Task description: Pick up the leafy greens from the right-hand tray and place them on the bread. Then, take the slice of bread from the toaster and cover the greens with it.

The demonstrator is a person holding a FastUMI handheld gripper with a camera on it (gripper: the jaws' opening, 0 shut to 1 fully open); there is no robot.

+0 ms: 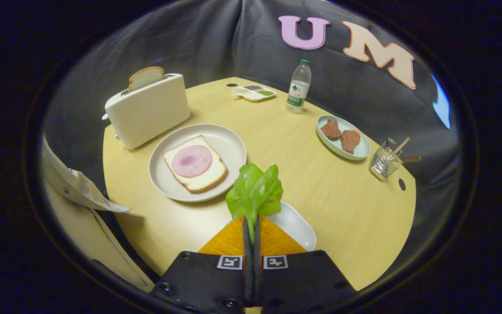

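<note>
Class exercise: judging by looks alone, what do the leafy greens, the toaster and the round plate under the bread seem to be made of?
Leafy greens, pinched in the gripper: probably plastic or fabric; even colour, stiff waxy sheen. Toaster: likely matte cream plastic, smooth and seamless. Plate: ceramic or melamine; dull off-white, soft rim.

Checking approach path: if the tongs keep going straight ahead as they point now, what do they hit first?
Tongs are shut on the leafy greens. Straight ahead looks like bare table, passing right of the plate with the bread; eventually the water bottle. Depth is unclear.
</note>
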